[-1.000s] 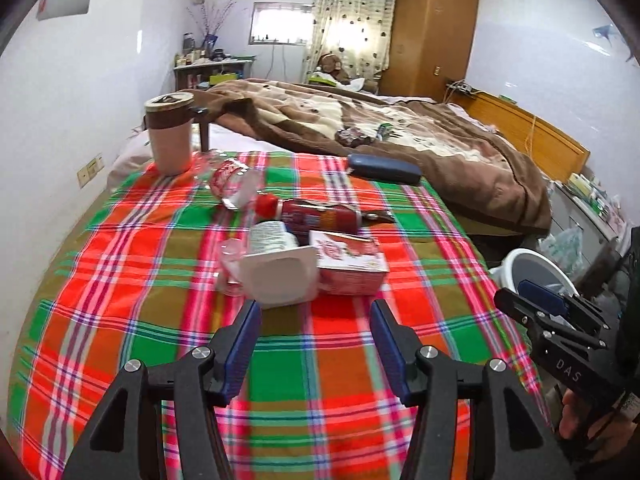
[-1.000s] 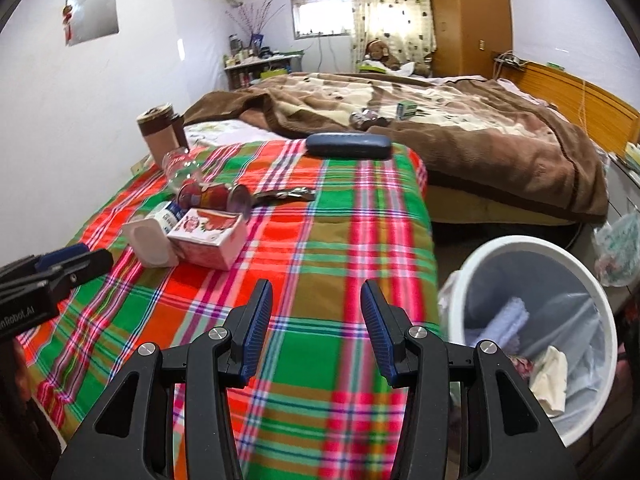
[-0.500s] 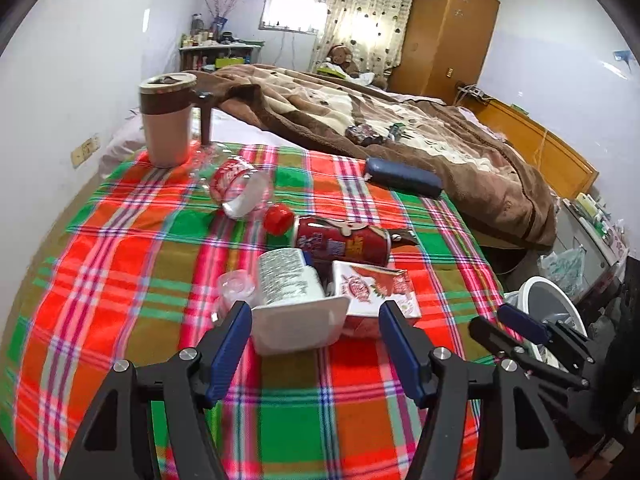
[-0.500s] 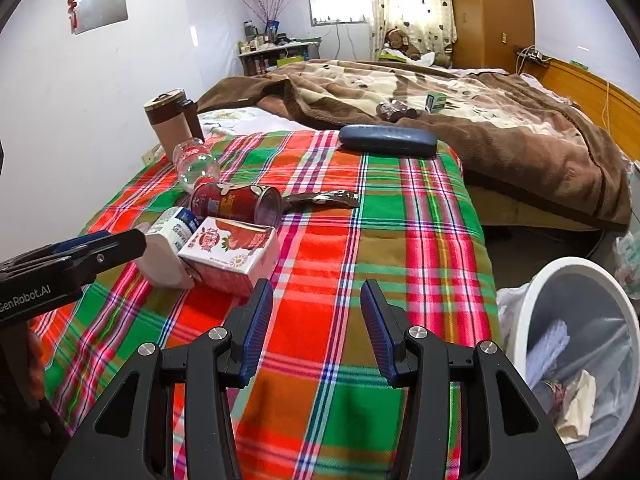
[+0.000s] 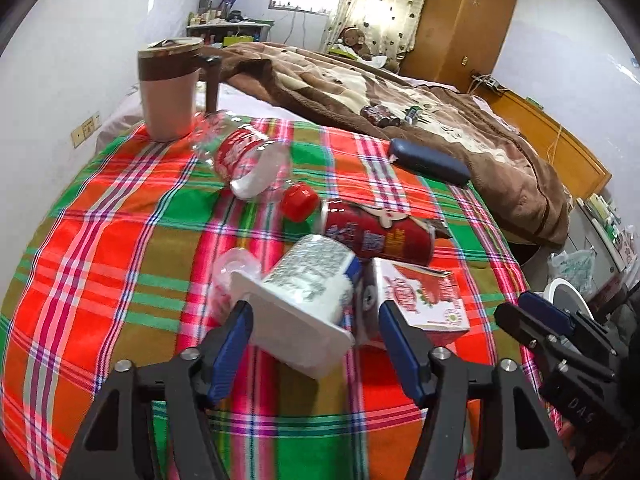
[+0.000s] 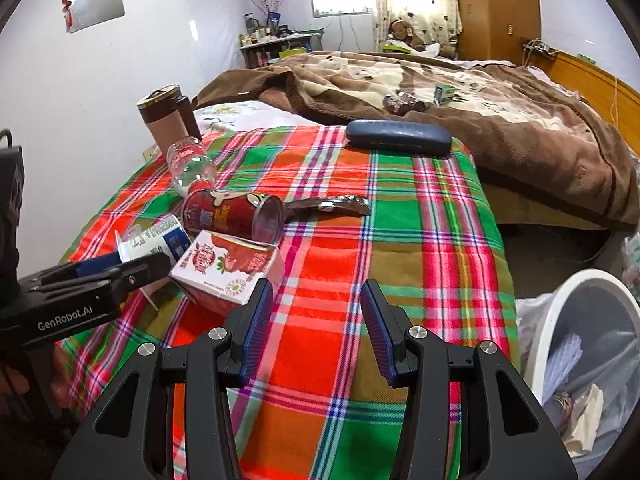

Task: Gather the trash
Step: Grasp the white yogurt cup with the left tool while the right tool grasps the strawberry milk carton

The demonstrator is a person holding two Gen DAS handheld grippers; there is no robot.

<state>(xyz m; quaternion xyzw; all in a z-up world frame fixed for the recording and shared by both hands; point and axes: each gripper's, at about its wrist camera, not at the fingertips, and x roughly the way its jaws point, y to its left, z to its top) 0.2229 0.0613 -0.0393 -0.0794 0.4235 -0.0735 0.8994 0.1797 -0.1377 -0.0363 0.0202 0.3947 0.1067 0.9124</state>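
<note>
1. Left wrist view: left gripper (image 5: pixel 314 330) jaws closing, white plastic cup (image 5: pixel 304 296) lies on its side between them on the plaid cloth (image 5: pixel 100 240); pads not clearly pressing it yet. Red carton (image 5: pixel 420 296) just beside the cup, red can (image 5: pixel 380 234) behind, clear bottle (image 5: pixel 244 160) further back.
2. Right wrist view: right gripper (image 6: pixel 316 326) partly open, nothing held, over bare cloth. Carton just left of its left finger. White trash bin (image 6: pixel 560 320) at lower right, off the cloth.
</note>
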